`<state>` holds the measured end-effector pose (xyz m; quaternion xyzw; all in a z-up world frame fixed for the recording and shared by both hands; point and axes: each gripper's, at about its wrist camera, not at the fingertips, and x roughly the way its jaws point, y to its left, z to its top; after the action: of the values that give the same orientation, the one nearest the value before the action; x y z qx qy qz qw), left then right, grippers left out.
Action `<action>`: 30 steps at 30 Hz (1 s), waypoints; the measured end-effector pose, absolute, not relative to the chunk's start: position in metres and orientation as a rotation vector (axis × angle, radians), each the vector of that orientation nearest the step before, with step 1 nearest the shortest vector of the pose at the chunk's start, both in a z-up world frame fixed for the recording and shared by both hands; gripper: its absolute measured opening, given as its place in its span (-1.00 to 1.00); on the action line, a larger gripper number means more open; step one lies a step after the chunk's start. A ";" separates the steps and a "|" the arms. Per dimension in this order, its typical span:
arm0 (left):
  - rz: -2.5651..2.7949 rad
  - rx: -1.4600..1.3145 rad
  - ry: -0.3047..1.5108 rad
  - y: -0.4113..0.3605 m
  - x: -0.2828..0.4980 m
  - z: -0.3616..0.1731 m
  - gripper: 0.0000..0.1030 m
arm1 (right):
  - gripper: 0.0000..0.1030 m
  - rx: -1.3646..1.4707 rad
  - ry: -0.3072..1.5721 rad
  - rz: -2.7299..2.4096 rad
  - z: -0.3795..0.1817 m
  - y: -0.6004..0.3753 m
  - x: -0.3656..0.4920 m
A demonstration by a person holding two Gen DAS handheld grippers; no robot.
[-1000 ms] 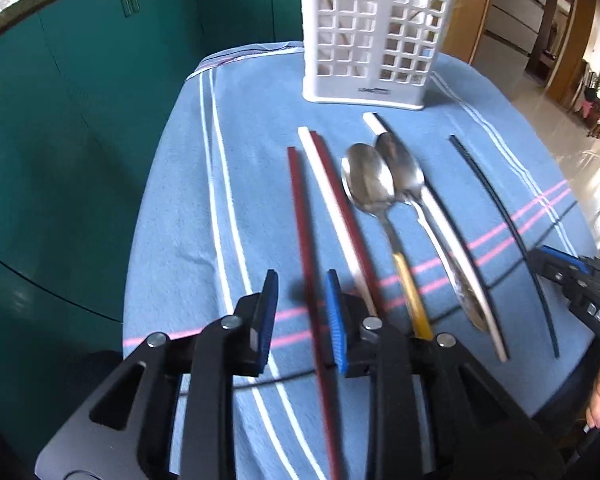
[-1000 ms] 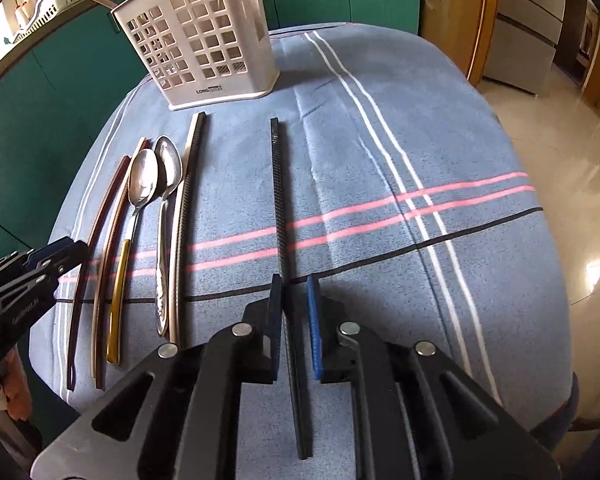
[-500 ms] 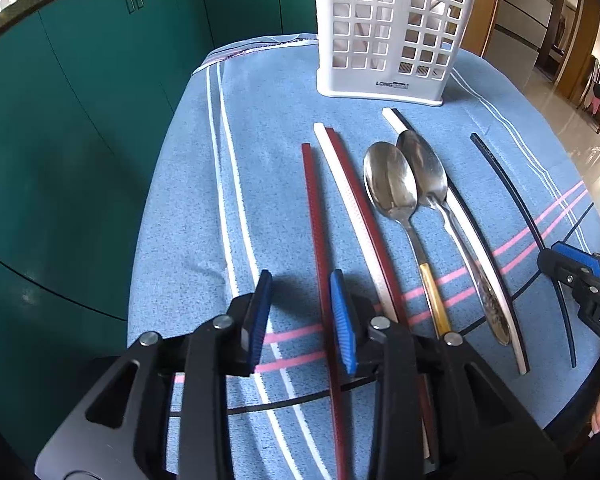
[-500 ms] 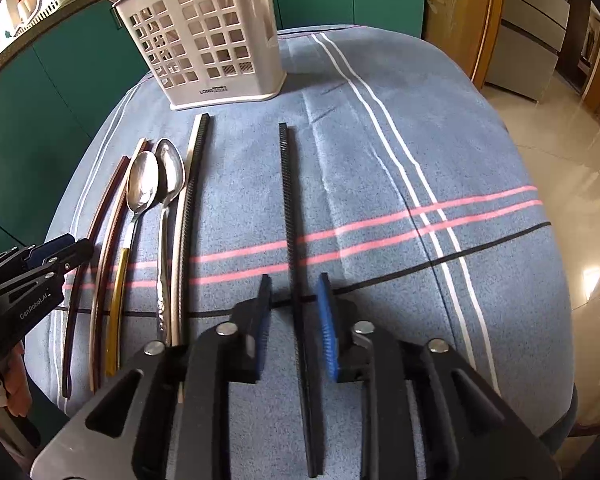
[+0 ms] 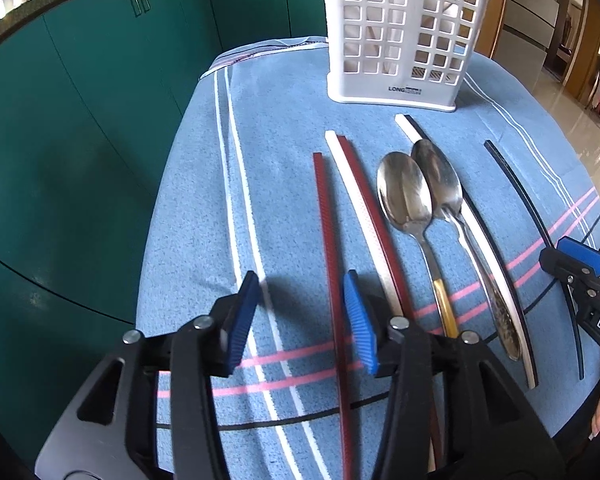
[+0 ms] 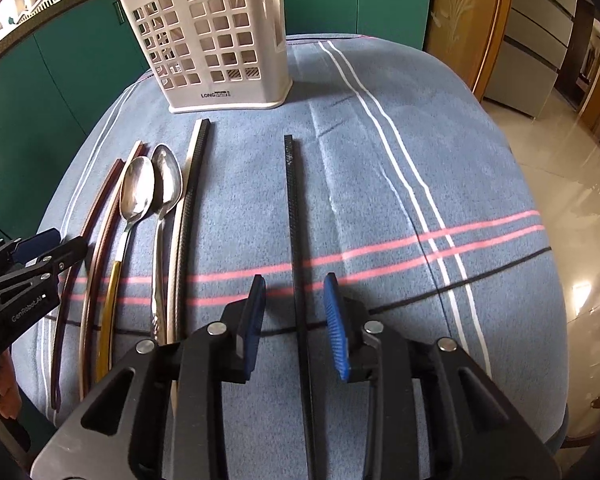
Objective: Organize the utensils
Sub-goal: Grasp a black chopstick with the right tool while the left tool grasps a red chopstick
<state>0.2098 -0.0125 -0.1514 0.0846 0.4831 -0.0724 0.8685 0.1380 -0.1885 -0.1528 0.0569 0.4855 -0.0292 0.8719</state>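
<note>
— So, what does the left wrist view show?

— The left gripper [image 5: 300, 320] hangs over a blue striped tablecloth [image 5: 204, 200], jaws wide apart and holding nothing. A dark red chopstick [image 5: 328, 248] runs between its blue pads [image 5: 358, 320], close to the right-hand one. Beside it lie a red-and-white chopstick [image 5: 364, 208], a gold-handled spoon [image 5: 408, 200], a steel spoon [image 5: 440, 184], a black-and-white chopstick [image 5: 480, 224] and a black chopstick [image 5: 516, 188]. A white utensil caddy [image 5: 400, 32] stands at the far end.

— And the right wrist view?

— The right gripper [image 6: 296, 320] is equally spread and empty, straddling the black chopstick [image 6: 296, 240], apart from both pads. The caddy [image 6: 216, 36] stands upright beyond the row.
</note>
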 end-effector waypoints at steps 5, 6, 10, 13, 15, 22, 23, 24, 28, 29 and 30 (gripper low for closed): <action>-0.149 0.177 1.006 -0.013 0.217 -0.152 -0.04 | -0.39 0.097 1.005 -0.073 -0.154 -0.188 0.153; -0.151 0.175 1.007 -0.013 0.220 -0.152 -0.02 | -0.39 0.093 1.005 -0.074 -0.154 -0.188 0.156; -0.160 0.148 1.025 -0.009 0.239 -0.153 0.13 | -0.32 0.086 1.023 -0.090 -0.153 -0.190 0.173; -0.167 0.124 1.036 -0.006 0.255 -0.155 0.16 | -0.24 0.068 1.023 -0.096 -0.153 -0.189 0.184; -0.163 0.128 1.038 -0.007 0.265 -0.155 0.18 | -0.23 0.065 1.025 -0.095 -0.153 -0.190 0.192; -0.148 0.156 1.060 -0.019 0.300 -0.157 0.18 | -0.18 0.057 1.033 -0.100 -0.155 -0.192 0.228; -0.146 0.159 1.061 -0.021 0.304 -0.157 0.15 | -0.18 0.053 1.033 -0.101 -0.155 -0.192 0.231; -0.147 0.159 1.063 -0.022 0.304 -0.157 0.12 | -0.18 0.053 1.035 -0.100 -0.156 -0.192 0.234; -0.187 0.178 1.054 -0.030 0.302 -0.157 -0.35 | -0.35 0.051 1.034 -0.070 -0.155 -0.191 0.239; -0.195 0.180 1.051 -0.032 0.301 -0.157 -0.51 | -0.47 0.047 1.031 -0.061 -0.155 -0.189 0.238; -0.203 0.181 1.051 -0.034 0.300 -0.157 -0.56 | -0.53 0.043 1.028 -0.050 -0.155 -0.187 0.238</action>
<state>0.2998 -0.0344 -0.1573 0.0860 0.5000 -0.0965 0.8563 0.2381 -0.1868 -0.1550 0.0207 0.4917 -0.0241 0.8702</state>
